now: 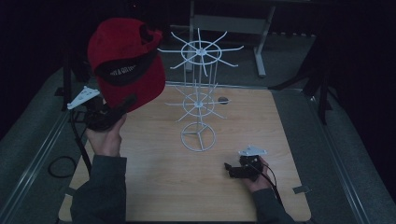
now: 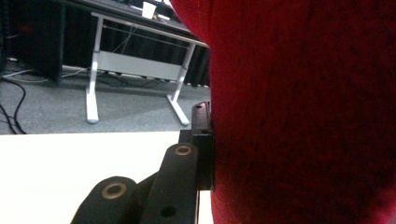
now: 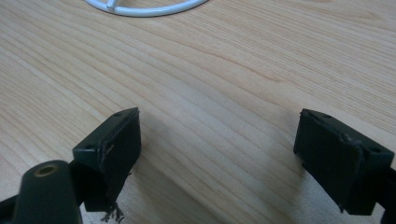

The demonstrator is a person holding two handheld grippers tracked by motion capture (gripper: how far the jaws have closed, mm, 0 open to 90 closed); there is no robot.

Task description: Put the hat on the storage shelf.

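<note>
A red cap (image 1: 125,60) with a black band is held up in the air at the left of the table, its brim pinched in my left gripper (image 1: 122,105). In the left gripper view the red cap (image 2: 303,112) covers the right half and one black jaw presses flat against it. A white wire rack (image 1: 200,95) with two tiers of radiating hooks stands at the middle of the wooden table (image 1: 154,186). My right gripper (image 1: 229,169) rests low over the table near the front right, open, with bare wood between its jaws; in its own view my right gripper (image 3: 217,140) faces the rack's ring base (image 3: 144,7).
A metal rail (image 1: 28,163) runs along the table's left side with a black cable (image 1: 60,165) looping beside it. A white-legged desk (image 1: 233,23) stands behind the table. A small dark hole (image 1: 223,99) marks the tabletop behind the rack.
</note>
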